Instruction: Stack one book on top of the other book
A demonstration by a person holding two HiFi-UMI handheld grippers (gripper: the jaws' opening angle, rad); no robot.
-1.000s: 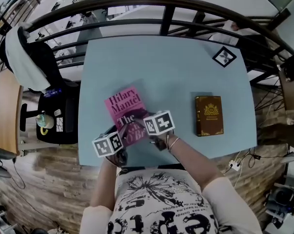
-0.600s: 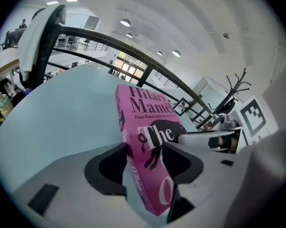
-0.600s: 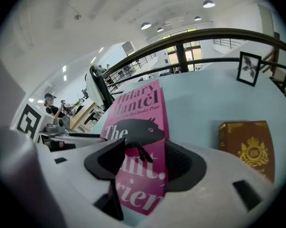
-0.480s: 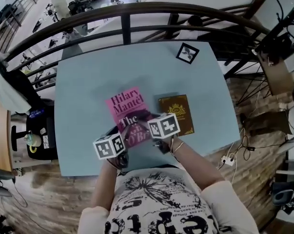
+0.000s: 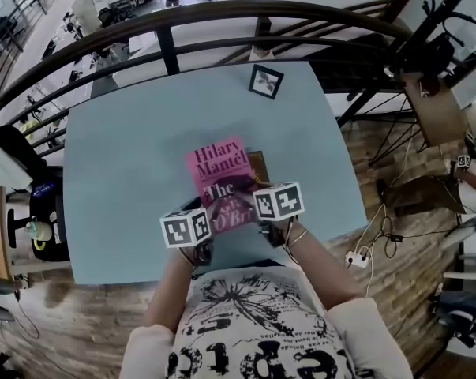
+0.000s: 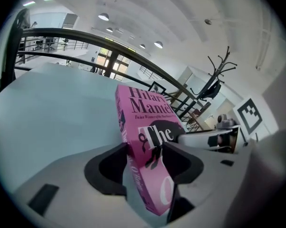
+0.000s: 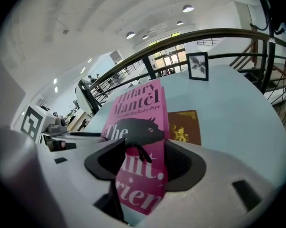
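Observation:
A pink paperback point(image 5: 220, 181) is held up off the light blue table point(image 5: 119, 172) by both grippers at its near end. My left gripper point(image 6: 145, 156) is shut on its left edge, and my right gripper point(image 7: 142, 158) is shut on its right edge. The book tilts in the grip, its far end pointing away from me. A brown hardback with gold print point(image 7: 184, 127) lies flat on the table. The pink paperback point(image 7: 135, 127) hangs over it and hides most of it. In the head view only a strip of the brown hardback point(image 5: 258, 164) shows past the pink cover.
A black-and-white marker card point(image 5: 266, 80) lies near the table's far right corner. A dark curved railing point(image 5: 222, 14) runs behind the table. The table's right edge point(image 5: 344, 172) drops to a wooden floor with cables.
Both grippers have carried the pink paperback to the right across the table. A second ago it was well left of the brown hardback; now it overlaps it.

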